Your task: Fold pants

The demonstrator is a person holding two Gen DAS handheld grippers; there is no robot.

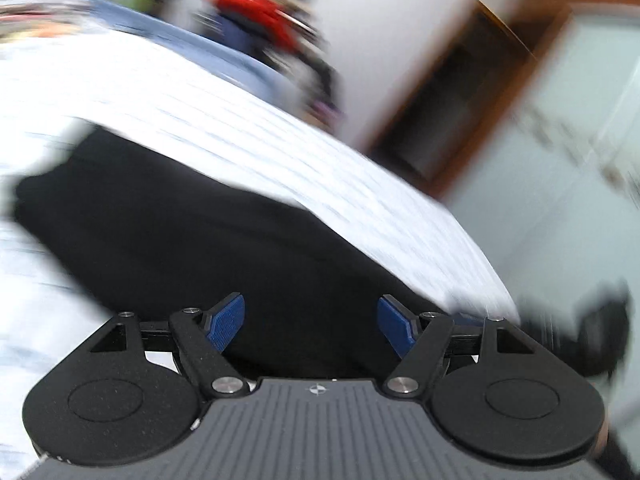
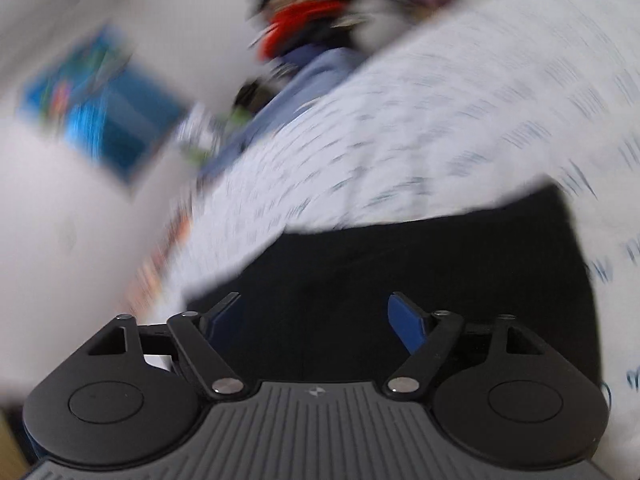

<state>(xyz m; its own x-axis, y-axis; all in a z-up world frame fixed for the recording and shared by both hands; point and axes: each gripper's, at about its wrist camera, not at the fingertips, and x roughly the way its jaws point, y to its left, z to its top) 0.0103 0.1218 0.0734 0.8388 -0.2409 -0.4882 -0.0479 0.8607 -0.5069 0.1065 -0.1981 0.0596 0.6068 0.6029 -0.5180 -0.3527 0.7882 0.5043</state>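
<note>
Left wrist view
- Left gripper (image 1: 311,322): its jaws stand wide apart, blue pads facing each other, with nothing clamped between them.
- Pants (image 1: 192,232): black and flat on the bed, a broad dark band running from 9 o'clock down to 5 o'clock, passing just beyond the fingertips.
- Bed sheet (image 1: 248,128): white with faint blue print, filling the frame from 9 o'clock to 4 o'clock around the pants.
- Clothes pile (image 1: 264,16): red and dark, blurred, at 12 o'clock beyond the far edge of the bed.
- Door frame (image 1: 472,92): brown wood, at 2 o'clock.

Right wrist view
- Right gripper (image 2: 316,320): its jaws are spread wide too, and nothing sits between the pads.
- Pants (image 2: 420,272): black cloth from the centre out to 4 o'clock, directly ahead of the fingertips.
- Bed sheet (image 2: 460,112): white, patterned, from 12 to 3 o'clock.
- Clothes pile (image 2: 308,20): red and dark, at 12 o'clock.
- Poster (image 2: 100,104): blue, on the pale wall at 10 o'clock; its detail is too blurred to read.
</note>
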